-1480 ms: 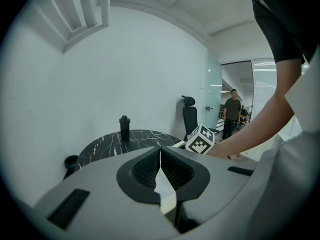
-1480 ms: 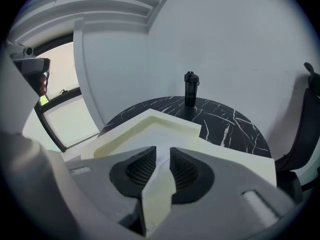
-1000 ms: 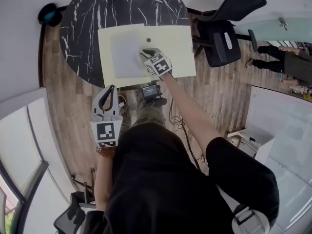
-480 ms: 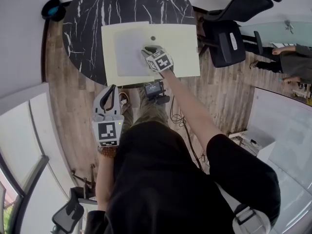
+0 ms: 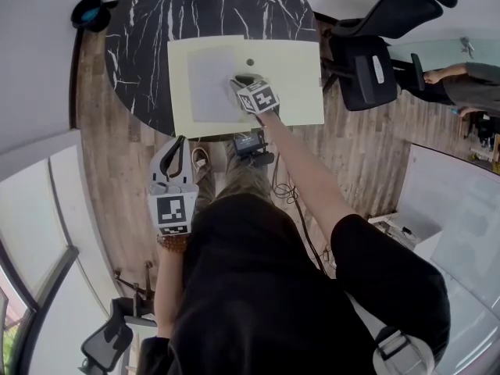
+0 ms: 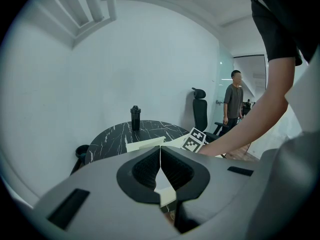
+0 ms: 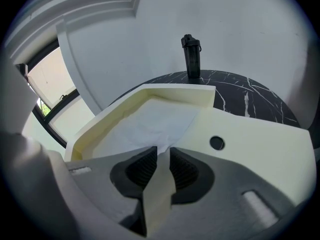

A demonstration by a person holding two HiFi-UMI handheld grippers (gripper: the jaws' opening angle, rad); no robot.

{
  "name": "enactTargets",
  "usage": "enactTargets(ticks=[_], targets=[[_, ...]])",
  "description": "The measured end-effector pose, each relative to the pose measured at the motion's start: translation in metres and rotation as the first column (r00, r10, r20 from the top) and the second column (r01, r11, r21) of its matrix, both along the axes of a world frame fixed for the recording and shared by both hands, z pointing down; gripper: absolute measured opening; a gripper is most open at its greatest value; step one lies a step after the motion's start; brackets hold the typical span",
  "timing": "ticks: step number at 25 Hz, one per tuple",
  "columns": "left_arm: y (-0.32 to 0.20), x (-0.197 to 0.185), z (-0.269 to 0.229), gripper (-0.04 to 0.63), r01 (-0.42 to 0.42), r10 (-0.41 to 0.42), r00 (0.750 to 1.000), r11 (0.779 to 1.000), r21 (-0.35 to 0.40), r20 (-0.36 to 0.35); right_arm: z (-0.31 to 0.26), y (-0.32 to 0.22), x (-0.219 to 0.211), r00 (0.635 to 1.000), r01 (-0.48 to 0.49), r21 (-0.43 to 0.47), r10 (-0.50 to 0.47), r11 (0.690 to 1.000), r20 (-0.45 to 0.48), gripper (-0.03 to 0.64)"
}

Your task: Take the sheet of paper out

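Observation:
A white sheet of paper (image 5: pixel 211 84) lies in the shallow left recess of a pale yellow tray (image 5: pixel 293 80) on the round black marble table (image 5: pixel 137 45). My right gripper (image 5: pixel 237 83) is at the sheet's right edge. In the right gripper view its jaws are closed together on the near corner of the paper (image 7: pixel 150 121), low over the tray (image 7: pixel 255 144). My left gripper (image 5: pixel 173 148) hangs back from the table over the wooden floor. In the left gripper view the left gripper (image 6: pixel 160 156) is shut, with nothing held.
A black bottle (image 7: pixel 191 56) stands at the table's far edge. The tray's flat right half has a small round hole (image 7: pixel 216 142). A black office chair (image 5: pixel 375 53) stands right of the table, a person (image 5: pixel 465 76) beyond it. A dark bin (image 5: pixel 88 12) sits at the left.
The right gripper stays at the paper's right edge; the sheet has not visibly shifted. The left gripper has not moved. Only the head view drifted slightly.

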State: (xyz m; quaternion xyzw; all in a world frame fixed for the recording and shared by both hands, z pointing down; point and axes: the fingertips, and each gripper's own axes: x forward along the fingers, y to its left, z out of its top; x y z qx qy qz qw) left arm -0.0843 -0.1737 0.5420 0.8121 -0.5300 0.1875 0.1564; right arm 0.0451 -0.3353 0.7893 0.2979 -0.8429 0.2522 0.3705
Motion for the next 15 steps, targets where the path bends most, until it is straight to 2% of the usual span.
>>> enactTargets(ticks=[5,10,15], targets=[[0.000,-0.002,0.000,0.002,0.000,0.000,1.000,1.000,0.001,-0.001,-0.006,-0.005,0.004,0.997,-0.067,-0.017,0.068,0.998,0.043,0.074],[-0.001,-0.004,0.000,0.002,-0.003,0.003,1.000,1.000,0.001,-0.001,-0.018,-0.012,0.006,0.989,-0.123,0.025,0.120,0.992,0.089,0.074],[0.001,-0.007,0.003,0.002,-0.003,0.003,1.000,1.000,-0.004,0.004,-0.010,-0.007,0.000,0.991,-0.093,-0.008,0.093,0.996,0.091,0.074]])
